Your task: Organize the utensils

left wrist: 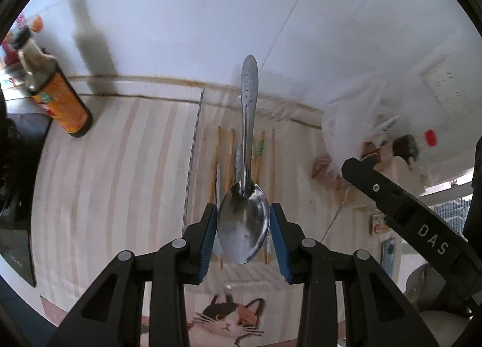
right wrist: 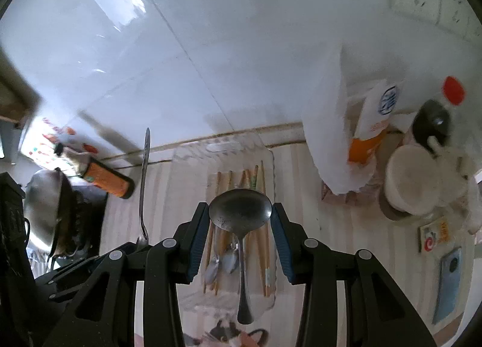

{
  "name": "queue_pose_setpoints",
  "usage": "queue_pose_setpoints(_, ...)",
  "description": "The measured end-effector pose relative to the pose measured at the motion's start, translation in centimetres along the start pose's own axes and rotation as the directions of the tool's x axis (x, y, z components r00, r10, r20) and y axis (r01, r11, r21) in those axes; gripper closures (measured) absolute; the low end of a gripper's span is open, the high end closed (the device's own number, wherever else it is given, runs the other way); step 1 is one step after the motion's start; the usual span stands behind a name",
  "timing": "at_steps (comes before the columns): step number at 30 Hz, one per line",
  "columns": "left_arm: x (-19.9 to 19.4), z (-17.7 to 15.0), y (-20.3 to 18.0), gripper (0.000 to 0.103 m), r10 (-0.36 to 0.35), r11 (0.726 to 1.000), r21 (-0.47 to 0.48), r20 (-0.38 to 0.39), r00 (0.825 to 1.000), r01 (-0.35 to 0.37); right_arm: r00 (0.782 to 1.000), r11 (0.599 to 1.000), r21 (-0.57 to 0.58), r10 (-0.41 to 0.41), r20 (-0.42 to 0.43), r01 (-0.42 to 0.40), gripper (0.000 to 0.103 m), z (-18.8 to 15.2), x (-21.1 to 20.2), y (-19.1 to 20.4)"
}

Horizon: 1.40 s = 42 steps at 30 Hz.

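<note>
My left gripper (left wrist: 243,220), lower centre of its view, is clamped on a steel spoon (left wrist: 243,223) by the bowl, blue pads pressed to both edges; the handle points away toward the top of the frame. Jaws are partway apart, only as wide as the bowl.

My right gripper (right wrist: 240,211) is likewise clenched on a second spoon (right wrist: 240,210) by its bowl, handle hanging down toward the bottom of the frame.

Below both, centre frame, I see a clear tray (right wrist: 269,154) on the striped mat with wooden chopsticks (right wrist: 260,184) and small spoons (right wrist: 230,259) lying in it.

Writing: "DAS" on the black gripper body (left wrist: 433,238) at right in the left view. The label on the orange bottle (left wrist: 61,100), upper left, is too blurred for me to read.
</note>
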<state>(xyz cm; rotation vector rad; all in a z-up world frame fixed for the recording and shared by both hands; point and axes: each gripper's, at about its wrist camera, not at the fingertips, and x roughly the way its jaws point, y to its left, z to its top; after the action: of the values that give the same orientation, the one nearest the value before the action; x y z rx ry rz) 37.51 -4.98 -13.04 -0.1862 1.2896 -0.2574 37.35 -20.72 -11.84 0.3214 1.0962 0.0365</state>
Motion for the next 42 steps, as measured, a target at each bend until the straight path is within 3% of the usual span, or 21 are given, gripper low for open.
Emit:
queue_pose_setpoints(5,2.9,1.3,1.0,0.071,-0.026,0.999,-0.050,-0.084,0.996,0.022,0.998,1.000,0.023,-0.008,-0.062,0.009,0.059,1.1,3.8,-0.5)
queue_pose_setpoints(9,3.6,1.5,1.5,0.071,-0.041,0.996,-0.084,-0.099,0.994,0.033,0.993,0.999,0.047,0.007,-0.122,-0.001,0.058,1.2,5.6,-0.8)
queue_pose_setpoints(13,3.1,1.3,1.6,0.068,0.025,0.997,-0.073,-0.088,0.996,-0.032,0.991,0.998,0.062,-0.005,-0.133,0.013,0.049,0.8,5.9,-1.2)
queue_pose_setpoints(15,2.2,1.0,1.6,0.044,0.087,0.995,-0.051,-0.054,0.995,-0.090,0.992,0.998,0.063,-0.006,-0.128,0.015,0.047,0.5,5.7,-1.3)
queue_pose_setpoints(17,1.1,0.6,1.6,0.038,0.163,0.986,-0.023,-0.002,0.987,-0.163,0.993,0.998,0.048,-0.036,-0.110,0.041,0.042,-0.2,5.0,-1.4)
queue_pose_setpoints(20,0.0,-0.3,1.5,0.035,0.273,0.961,0.034,0.079,0.959,-0.276,0.992,0.995,0.010,-0.098,-0.076,0.100,0.034,-1.4,3.8,-1.4)
queue_pose_setpoints(22,-0.3,-0.9,1.6,0.020,0.316,0.944,0.065,0.111,0.942,-0.325,0.989,0.990,-0.016,-0.140,-0.055,0.139,0.029,-2.5,3.2,-1.3)
queue_pose_setpoints(27,-0.2,-2.3,2.3,0.000,0.348,0.926,0.096,0.150,0.925,-0.364,0.968,0.966,-0.070,-0.250,-0.019,0.248,0.015,-5.6,2.2,-0.8)
queue_pose_setpoints(31,0.3,-3.0,2.6,0.000,0.354,0.922,0.113,0.150,0.923,-0.371,0.950,0.946,-0.095,-0.312,-0.005,0.310,0.001,-7.0,1.9,-0.6)
queue_pose_setpoints(42,-0.9,-4.7,2.7,0.000,0.324,0.926,0.141,0.175,0.930,-0.349,0.924,0.922,-0.055,-0.382,0.023,0.383,0.000,-9.7,-0.1,-0.4)
